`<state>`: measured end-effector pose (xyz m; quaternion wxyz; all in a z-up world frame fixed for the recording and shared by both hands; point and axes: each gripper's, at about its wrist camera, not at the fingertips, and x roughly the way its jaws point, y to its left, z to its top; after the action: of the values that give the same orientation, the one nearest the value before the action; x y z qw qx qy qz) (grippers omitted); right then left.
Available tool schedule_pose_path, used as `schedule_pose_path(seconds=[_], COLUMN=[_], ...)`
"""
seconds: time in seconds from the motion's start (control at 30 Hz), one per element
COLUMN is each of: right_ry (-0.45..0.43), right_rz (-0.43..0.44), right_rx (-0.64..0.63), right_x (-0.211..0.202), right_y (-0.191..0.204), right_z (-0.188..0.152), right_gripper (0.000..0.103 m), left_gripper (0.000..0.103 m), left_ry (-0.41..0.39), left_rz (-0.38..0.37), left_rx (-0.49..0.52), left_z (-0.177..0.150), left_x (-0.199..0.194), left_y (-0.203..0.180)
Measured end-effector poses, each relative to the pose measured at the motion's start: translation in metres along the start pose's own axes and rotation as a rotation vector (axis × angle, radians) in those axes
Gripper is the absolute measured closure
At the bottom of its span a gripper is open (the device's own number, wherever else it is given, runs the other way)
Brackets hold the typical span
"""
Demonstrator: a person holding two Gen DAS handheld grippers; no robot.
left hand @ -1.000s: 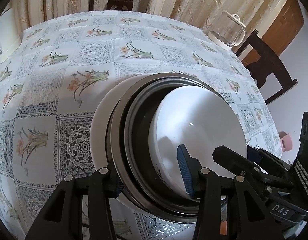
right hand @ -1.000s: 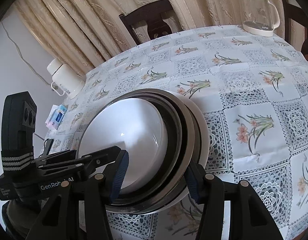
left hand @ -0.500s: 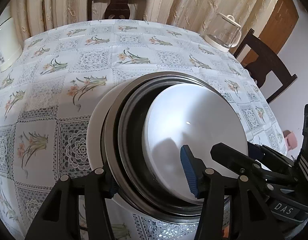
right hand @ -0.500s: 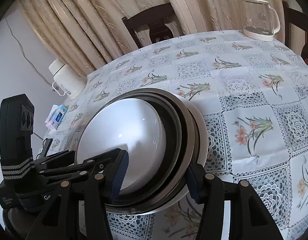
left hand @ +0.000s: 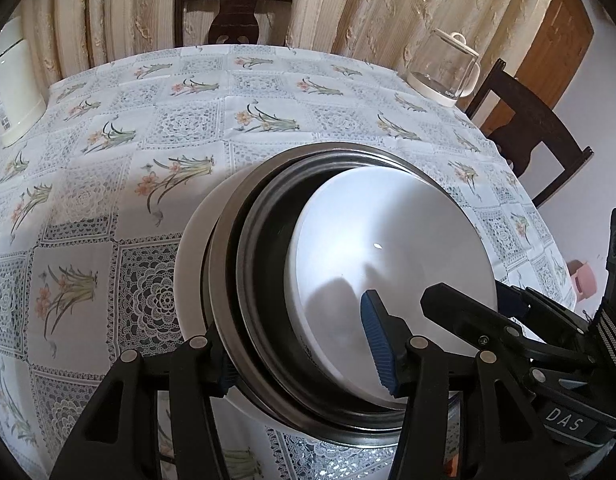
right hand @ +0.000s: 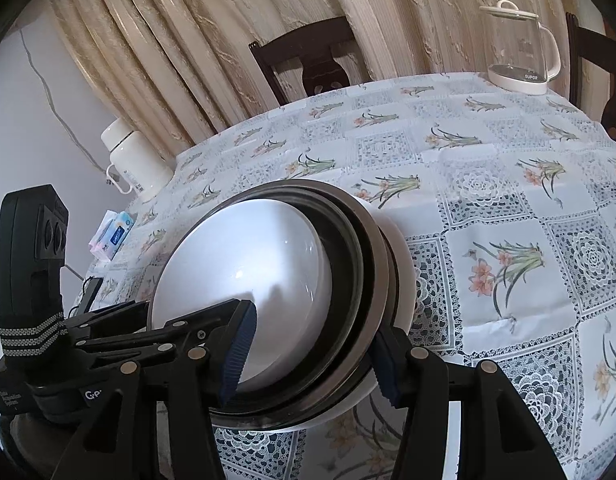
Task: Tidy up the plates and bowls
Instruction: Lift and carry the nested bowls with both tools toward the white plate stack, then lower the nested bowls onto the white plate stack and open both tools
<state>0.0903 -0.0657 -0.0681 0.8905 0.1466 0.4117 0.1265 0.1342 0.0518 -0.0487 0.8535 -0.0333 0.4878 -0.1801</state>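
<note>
I am gripping a nested stack of dishes from both sides. My left claw (left hand: 304, 350) is clamping the stack's rim, one blue pad (left hand: 375, 346) inside on the white bowl (left hand: 392, 252), the other finger outside against the bottom plate. My right claw (right hand: 312, 354) is clamping the opposite rim the same way, one ribbed blue pad (right hand: 238, 354) lying inside the white bowl (right hand: 244, 272), the other pressing the outer wall. The stack is tilting between the two claws, near the counter (left hand: 108, 184) edge closest to me. The white bowl is sitting inside a dark metal bowl (left hand: 264, 276), which is nesting in a white plate (left hand: 194, 260) underneath. Whether the stack is touching the flowered tablecloth (right hand: 508, 208), I cannot tell. At the far right corner a glass kettle (right hand: 520, 48) is standing on its white base. At the left edge a cream jug (right hand: 134, 160) is standing, with a small tissue pack (right hand: 114, 234) just beside it. Dark wooden chairs (left hand: 234, 10) are standing beyond the far edge, before beige curtains (right hand: 212, 40).
</note>
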Motion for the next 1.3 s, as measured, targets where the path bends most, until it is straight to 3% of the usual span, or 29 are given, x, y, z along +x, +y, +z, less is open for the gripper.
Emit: schedule_pose_path(seconds=[0.27,0.33,0.4,0.47,0.6,0.73,0.97,1.1,1.3], right_ry=[-0.023,-0.040,-0.078,-0.132,-0.190,-0.213,-0.215,-0.242,-0.299], right_rz=[0.037,0.044,0.035,0.028,0.018,-0.011,-0.062,-0.130,-0.227], right_rx=[0.053,0.059,0.052,0.045,0.024,0.009,-0.005,-0.072,-0.166], right_x=[-0.005,-0.009,-0.015,-0.025,-0.040,-0.049,-0.056,-0.063,-0.069], right_y=[-0.007,-0.008,-0.007,-0.006,-0.003,-0.006,-0.017,-0.014,-0.005], right_z=[0.000,-0.001,-0.001,0.001,0.003,-0.004,-0.025,-0.044,-0.065], right_gripper=[0.042,0.038,0.025,0.017,0.015,0.014,0.010,0.000,0.000], left_gripper=[0.047,0.045,0.034,0.031,0.030,0.028,0.011,0.005,0.003], left_ry=[0.002,-0.013,-0.054,-0.092,-0.130,-0.185,-0.301,-0.369,-0.413], left_rz=[-0.043,-0.057,-0.055,-0.050,-0.054,-0.001,0.119,0.235,0.352], left_rx=[-0.023,-0.029,-0.018,-0.014,-0.021,0.007,0.098,0.174,0.185], left_z=[-0.003,-0.004,-0.004,-0.003,-0.005,-0.014,-0.043,-0.063,-0.083], left_x=[-0.004,-0.008,-0.017,-0.026,-0.037,-0.050,-0.072,-0.077,-0.077], left_y=[0.003,0.004,0.003,0.002,0.007,0.008,-0.003,-0.016,-0.029])
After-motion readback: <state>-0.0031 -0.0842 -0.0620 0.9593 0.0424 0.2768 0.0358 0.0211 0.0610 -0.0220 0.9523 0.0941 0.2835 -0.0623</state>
